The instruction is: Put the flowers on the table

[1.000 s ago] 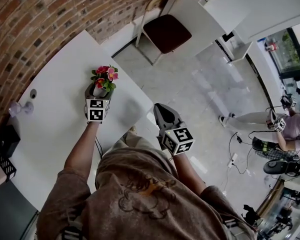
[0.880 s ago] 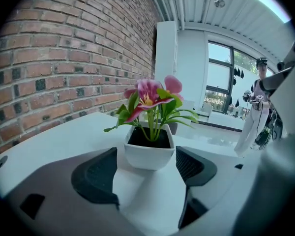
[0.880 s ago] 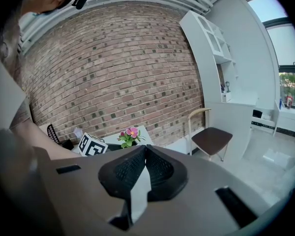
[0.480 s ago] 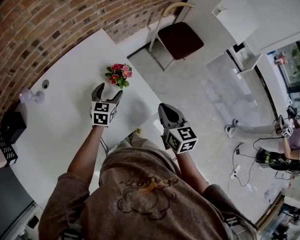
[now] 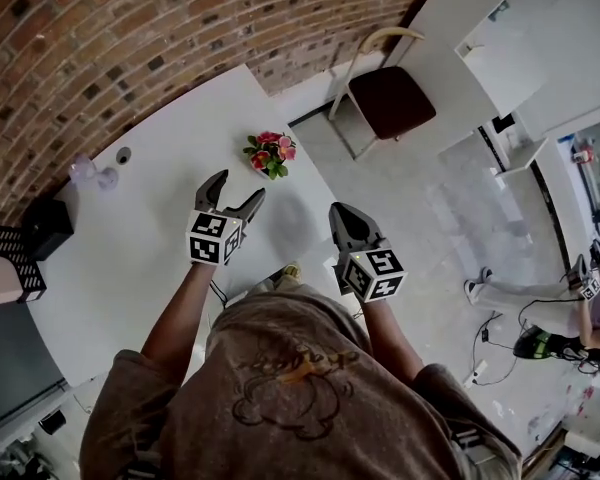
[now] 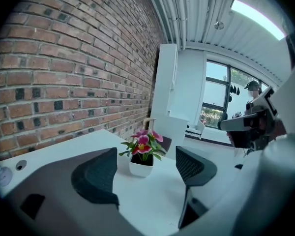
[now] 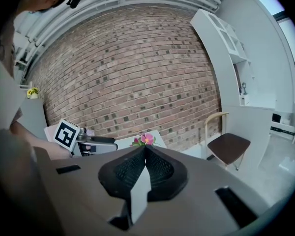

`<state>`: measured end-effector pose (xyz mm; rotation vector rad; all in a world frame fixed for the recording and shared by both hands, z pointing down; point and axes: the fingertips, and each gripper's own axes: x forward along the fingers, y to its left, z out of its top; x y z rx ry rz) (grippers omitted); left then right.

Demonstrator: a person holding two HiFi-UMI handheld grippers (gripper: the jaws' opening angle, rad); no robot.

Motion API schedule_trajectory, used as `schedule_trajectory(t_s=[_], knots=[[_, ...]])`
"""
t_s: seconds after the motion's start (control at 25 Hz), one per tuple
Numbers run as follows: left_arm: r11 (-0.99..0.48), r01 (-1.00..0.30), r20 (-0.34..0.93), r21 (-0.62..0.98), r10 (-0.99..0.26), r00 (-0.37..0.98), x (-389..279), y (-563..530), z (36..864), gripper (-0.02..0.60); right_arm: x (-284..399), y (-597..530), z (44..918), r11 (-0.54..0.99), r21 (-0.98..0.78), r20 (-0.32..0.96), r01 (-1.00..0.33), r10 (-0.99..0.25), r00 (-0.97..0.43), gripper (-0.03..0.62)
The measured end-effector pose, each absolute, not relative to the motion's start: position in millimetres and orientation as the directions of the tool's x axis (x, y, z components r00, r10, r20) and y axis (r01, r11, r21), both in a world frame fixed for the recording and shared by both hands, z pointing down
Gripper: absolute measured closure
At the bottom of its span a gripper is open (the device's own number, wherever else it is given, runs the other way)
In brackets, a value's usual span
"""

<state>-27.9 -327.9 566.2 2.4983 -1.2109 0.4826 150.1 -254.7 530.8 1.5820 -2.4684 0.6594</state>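
Left gripper view: left gripper [image 6: 146,173] spread, nothing pinched; flowers [image 6: 142,151] upright on table [image 6: 157,200] straight ahead, beyond jaw tips, apart. Right gripper [image 7: 144,151] pressed together, empty, farther from flowers. Looks placed; left nearer.

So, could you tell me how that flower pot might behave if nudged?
The pot looks small, so probably light. Its flowers spread wider than its base, so it may tip. On the smooth table it might slide.

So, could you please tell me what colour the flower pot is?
The flower pot is white; it shows best in the left gripper view.
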Motion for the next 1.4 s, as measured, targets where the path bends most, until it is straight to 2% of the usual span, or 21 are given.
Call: schedule_trajectory(t_s=[0.64, 1.24, 1.32, 1.4], knots=[[-0.492, -0.847, 0.303, 0.203, -0.791, 0.532, -82, -290, 495, 0.210, 115, -264, 514, 0.437, -0.307, 0.289, -0.845, -0.803, -0.521, 0.590], [-0.480, -0.854, 0.240, 0.202, -0.821, 0.518, -91, -275, 475, 0.213, 122, -266, 501, 0.426, -0.246, 0.249, -0.871, -0.840, -0.482, 0.591], [-0.487, -0.849, 0.227, 0.205, -0.820, 0.525, -89, -274, 472, 0.231, 124, -267, 497, 0.431, -0.240, 0.237, -0.870, -0.843, -0.483, 0.591], [-0.483, -0.852, 0.210, 0.203, -0.828, 0.519, -90, -273, 469, 0.287, 125, -267, 494, 0.437, -0.240, 0.223, -0.867, -0.845, -0.487, 0.591]])
